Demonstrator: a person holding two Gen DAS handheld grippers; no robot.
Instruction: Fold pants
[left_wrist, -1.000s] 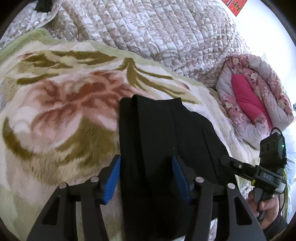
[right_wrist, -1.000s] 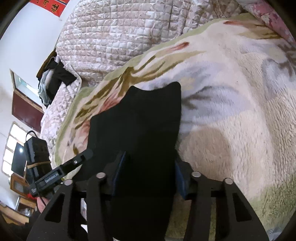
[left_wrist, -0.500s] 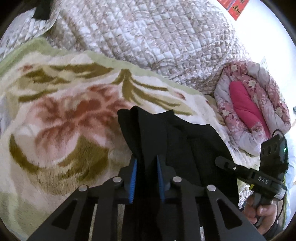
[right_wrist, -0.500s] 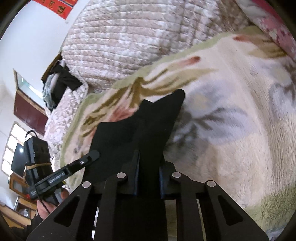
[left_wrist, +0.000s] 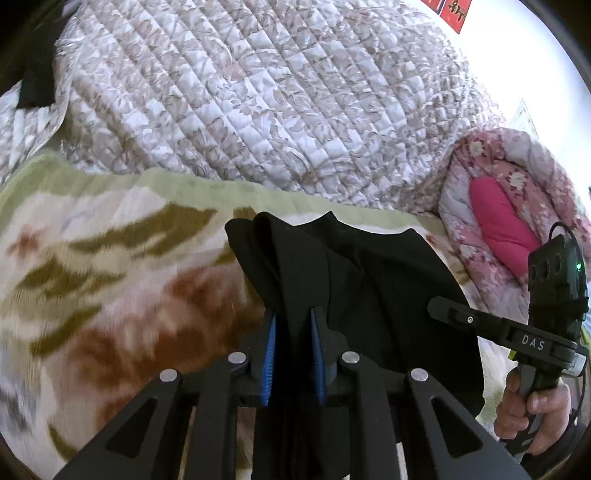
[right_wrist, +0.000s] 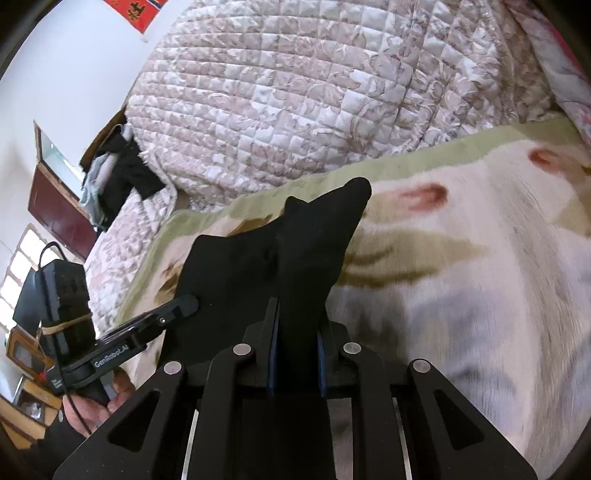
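Black pants (left_wrist: 369, 288) lie partly folded on a flowered fleece blanket (left_wrist: 110, 280). My left gripper (left_wrist: 293, 332) is shut on a bunched fold at the pants' left edge, its blue pads pressing the cloth. In the right wrist view the same pants (right_wrist: 258, 266) rise in a peak toward the far side. My right gripper (right_wrist: 295, 325) is shut on the cloth at their right edge. Both near edges are lifted off the blanket (right_wrist: 461, 295). Each view shows the other gripper from the side: the right gripper (left_wrist: 443, 308) and the left gripper (right_wrist: 184, 304).
A quilted beige cover (left_wrist: 258, 103) is heaped along the far side of the bed. A rolled pink floral quilt (left_wrist: 506, 221) lies at the right. Dark clothes (right_wrist: 122, 173) hang over furniture at the left, near a window. A person's hand (left_wrist: 532, 410) holds the right gripper's handle.
Both grippers went from open around the pants' near edges to shut on the cloth. They then rose and moved forward, lifting the cloth so the pants bunch toward the quilted cover.
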